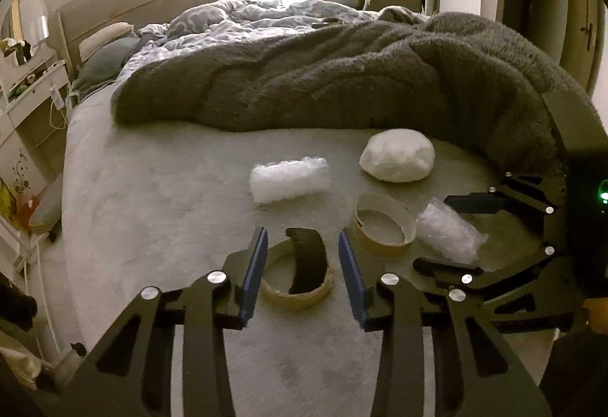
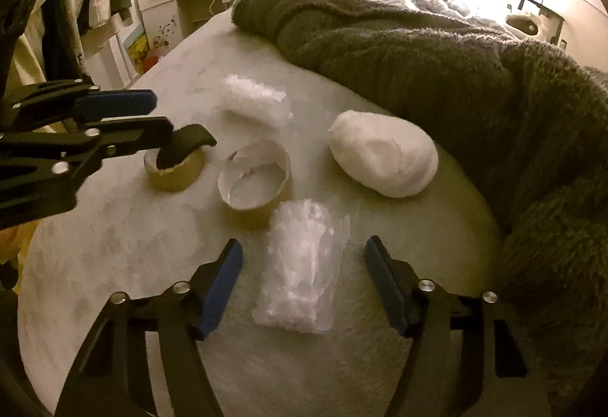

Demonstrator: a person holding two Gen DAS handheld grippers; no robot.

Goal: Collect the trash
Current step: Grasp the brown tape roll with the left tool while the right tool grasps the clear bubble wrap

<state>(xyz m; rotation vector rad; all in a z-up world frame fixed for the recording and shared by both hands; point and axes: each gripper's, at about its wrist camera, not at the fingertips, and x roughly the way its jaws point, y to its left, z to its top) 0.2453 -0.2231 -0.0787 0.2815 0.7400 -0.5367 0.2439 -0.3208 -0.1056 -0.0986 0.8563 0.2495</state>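
Left gripper (image 1: 302, 265): jaws part-open astride curved black plastic strip (image 1: 307, 261) inside brown cardboard tape ring (image 1: 296, 293), near bed's (image 1: 152, 189) foot edge.
Right gripper (image 2: 304, 280): open around crumpled clear plastic bag (image 2: 300, 268), not pinching.
Risk: strip probably snags ring; limp bag may slip.

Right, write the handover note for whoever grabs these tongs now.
Left tongs: open, either side of the black strip standing in the empty tape ring; pads not touching it.
Right tongs: open, astride the clear plastic bag; not gripped.
On the bed: second cardboard ring, bubble-wrap roll, white wad, grey blanket behind.
Done: nothing visibly collected.
Left: grip both, then gather the rest. No bin in view.
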